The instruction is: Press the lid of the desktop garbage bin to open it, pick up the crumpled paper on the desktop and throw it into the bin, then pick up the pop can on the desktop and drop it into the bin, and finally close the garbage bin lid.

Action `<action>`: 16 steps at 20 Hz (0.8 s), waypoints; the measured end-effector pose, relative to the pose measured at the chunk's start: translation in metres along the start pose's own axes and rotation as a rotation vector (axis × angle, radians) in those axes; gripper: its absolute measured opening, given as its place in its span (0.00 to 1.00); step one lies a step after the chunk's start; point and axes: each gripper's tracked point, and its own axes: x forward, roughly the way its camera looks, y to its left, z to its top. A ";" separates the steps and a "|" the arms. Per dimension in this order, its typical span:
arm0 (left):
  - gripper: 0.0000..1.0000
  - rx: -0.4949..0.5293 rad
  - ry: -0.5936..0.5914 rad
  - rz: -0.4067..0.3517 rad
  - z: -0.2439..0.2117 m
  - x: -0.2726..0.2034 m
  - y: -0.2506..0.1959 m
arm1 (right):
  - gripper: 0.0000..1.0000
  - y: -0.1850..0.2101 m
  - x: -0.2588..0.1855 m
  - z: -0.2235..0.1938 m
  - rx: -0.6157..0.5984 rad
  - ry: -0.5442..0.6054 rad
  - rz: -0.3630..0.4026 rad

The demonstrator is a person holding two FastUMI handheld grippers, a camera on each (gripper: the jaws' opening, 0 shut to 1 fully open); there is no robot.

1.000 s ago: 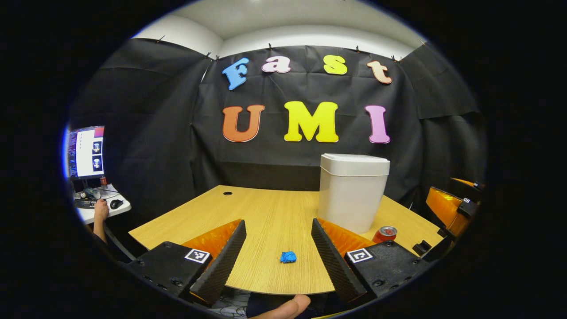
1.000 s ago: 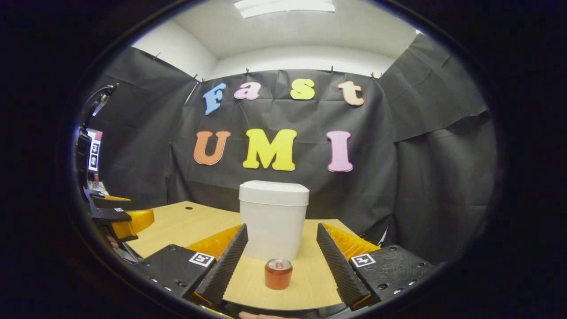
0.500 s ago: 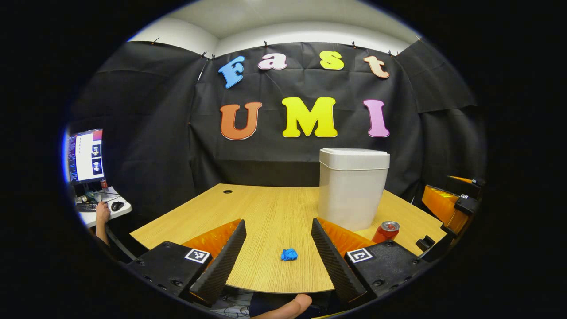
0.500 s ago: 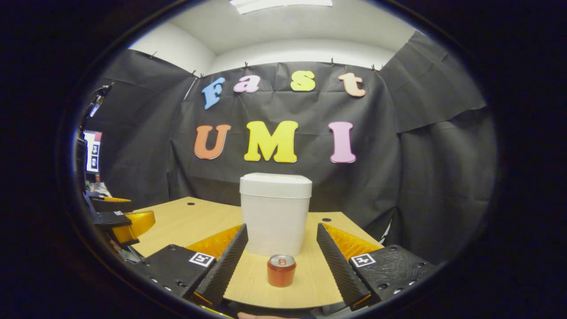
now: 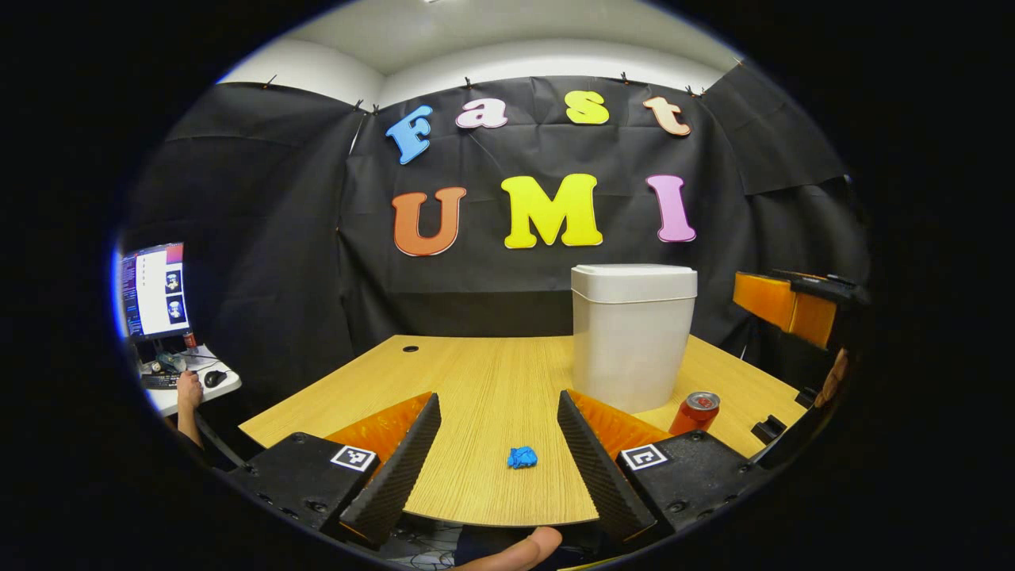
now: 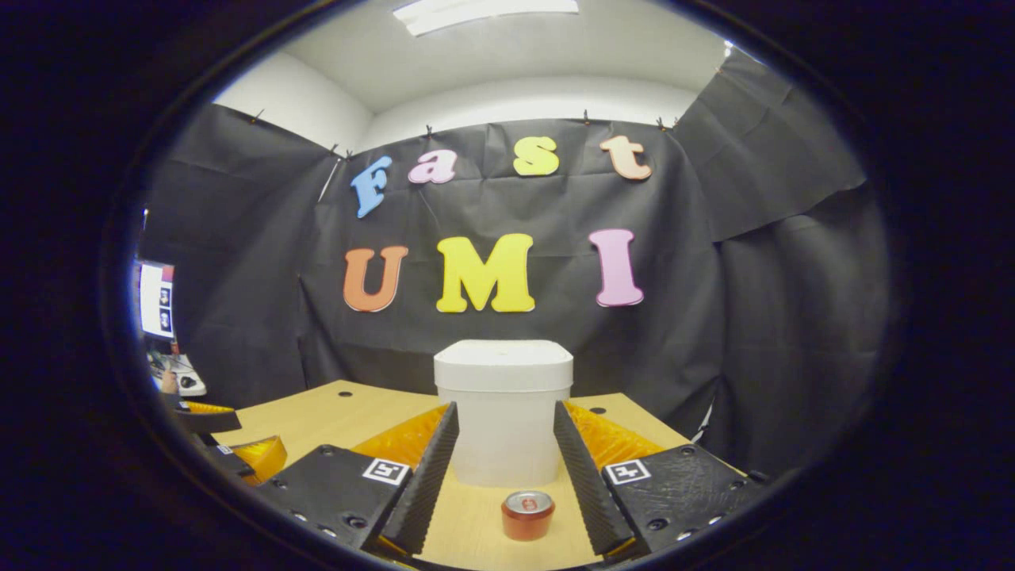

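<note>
Bin: we see the garbage bin (image 6: 503, 420) upright on the tabletop (image 5: 476, 381), toward the far side, with its lid (image 6: 503, 365) shut. We judge that no step of the task is done yet.
Crumpled paper: the crumpled paper (image 5: 522, 457) lies near the front edge of the tabletop, well apart from the bin.
Pop can: the pop can (image 6: 528, 514) stands upright just in front of the bin.
Right gripper: the right gripper (image 6: 501, 468) faces the bin. Its jaws are spread and hold nothing.
Left gripper: the left gripper (image 5: 498, 456) hangs over the front edge. Its jaws are spread and empty, with the paper in line between them.
Risk, lid press: we expect a press off the lid's centre to tip or slide the bin, since it looks light and nothing braces it.
Risk, can: the can stands in the right gripper's path to the bin. A low approach could knock it over and send it rolling.
Risk, paper: the ball is small and near the edge. A careless closing of the jaws could flick it off the tabletop.
</note>
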 end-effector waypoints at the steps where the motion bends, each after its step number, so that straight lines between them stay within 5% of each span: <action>1: 0.96 0.000 0.001 0.001 -0.001 0.001 0.001 | 0.75 0.000 0.005 0.006 -0.001 -0.007 -0.002; 7: 0.96 -0.019 -0.004 0.001 0.001 0.002 0.005 | 0.19 0.001 0.038 0.040 -0.045 -0.015 -0.038; 8: 0.96 -0.019 -0.006 0.002 0.000 0.004 0.006 | 0.03 0.007 0.041 0.043 -0.056 -0.008 -0.025; 16: 0.96 -0.024 0.021 0.016 -0.008 0.011 0.014 | 0.00 0.062 0.104 0.092 -0.080 -0.019 0.084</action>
